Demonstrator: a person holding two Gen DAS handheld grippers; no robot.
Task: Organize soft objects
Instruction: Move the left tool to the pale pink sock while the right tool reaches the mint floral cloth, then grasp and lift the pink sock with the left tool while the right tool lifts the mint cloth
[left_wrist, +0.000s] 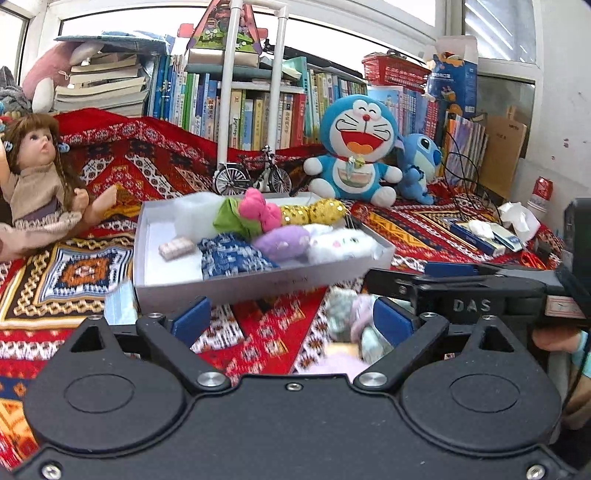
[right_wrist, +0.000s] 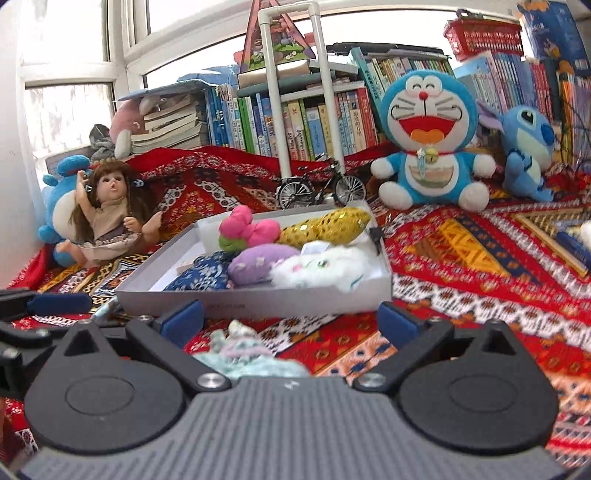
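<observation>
"DAS" embossed on right gripper (left_wrist: 436, 291)

Both wrist views look low and close across the blanket (left_wrist: 266, 325) at the white box (left_wrist: 258, 284).

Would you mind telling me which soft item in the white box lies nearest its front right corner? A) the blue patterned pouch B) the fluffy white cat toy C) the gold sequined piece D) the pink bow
B: in the right wrist view the fluffy white cat toy fills the front right corner of the white box, with the gold sequined piece behind it.
</observation>
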